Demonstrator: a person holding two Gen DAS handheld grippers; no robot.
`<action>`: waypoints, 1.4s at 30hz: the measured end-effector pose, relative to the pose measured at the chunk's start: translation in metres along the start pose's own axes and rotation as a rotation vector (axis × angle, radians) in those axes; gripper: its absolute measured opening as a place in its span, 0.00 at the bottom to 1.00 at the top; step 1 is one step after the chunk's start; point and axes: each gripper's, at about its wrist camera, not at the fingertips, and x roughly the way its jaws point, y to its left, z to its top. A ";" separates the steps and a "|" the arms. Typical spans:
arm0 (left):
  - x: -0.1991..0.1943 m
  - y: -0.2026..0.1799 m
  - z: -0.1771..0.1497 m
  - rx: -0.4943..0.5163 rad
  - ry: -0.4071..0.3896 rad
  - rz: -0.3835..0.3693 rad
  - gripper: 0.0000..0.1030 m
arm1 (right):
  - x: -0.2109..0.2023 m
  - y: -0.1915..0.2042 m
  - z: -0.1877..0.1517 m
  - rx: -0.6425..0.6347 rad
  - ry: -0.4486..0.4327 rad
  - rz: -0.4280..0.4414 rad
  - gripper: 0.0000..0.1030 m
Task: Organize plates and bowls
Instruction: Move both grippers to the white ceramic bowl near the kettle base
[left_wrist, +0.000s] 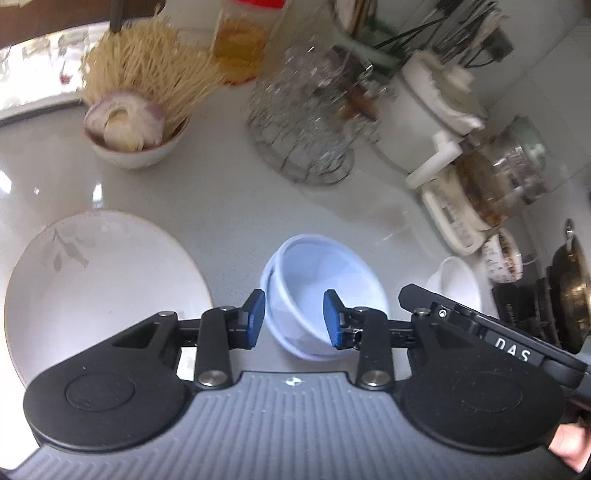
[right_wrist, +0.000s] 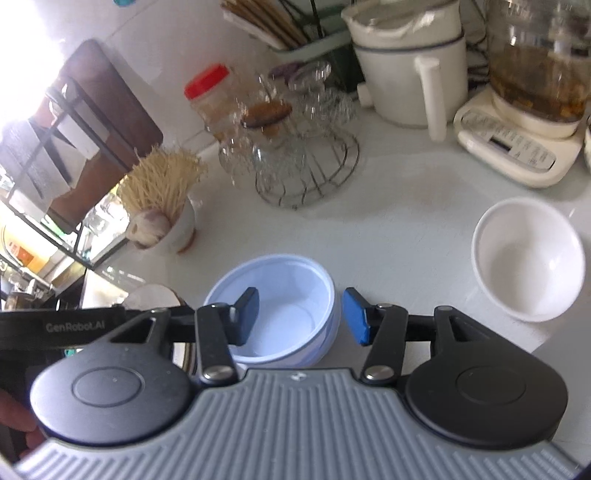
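Glossy pale worktop (left_wrist: 221, 192) carrying the whole job, crowded along the top of both frames with a wire glass rack (left_wrist: 303, 122), a white jug and a tea maker.

Sitting at lower centre of both views: pale blue bowls (right_wrist: 280, 310), seemingly two nested. Lying at lower left of the left wrist view: a leaf-patterned plate (left_wrist: 99, 288). Standing at the right of the right wrist view, apart from the blue pair: a white bowl (right_wrist: 528, 258).

Hovering over the blue bowls with fingers moderately spread and holding nothing: left gripper (left_wrist: 293, 319). Straddling the bowl's right rim with fingers wide and likewise empty: right gripper (right_wrist: 301, 317), one finger over the inside, one outside.

Judging the step as taking the blue bowls by the rim: lowering until the wall sits deep between the pads, closing squarely, lifting level so the nested pair is not separating.

Reading "GenRobot.AI" on the strap at left of the right wrist view; reading "DAS" on the other tool in the left wrist view.
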 end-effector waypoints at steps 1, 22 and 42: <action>-0.006 -0.002 0.000 0.009 -0.019 -0.011 0.39 | -0.006 0.001 0.001 -0.002 -0.019 -0.007 0.52; -0.101 -0.055 -0.026 0.253 -0.182 -0.115 0.39 | -0.116 0.033 -0.044 0.005 -0.308 -0.167 0.52; -0.039 -0.125 -0.021 0.230 -0.082 -0.116 0.39 | -0.117 -0.067 -0.023 0.118 -0.250 -0.241 0.52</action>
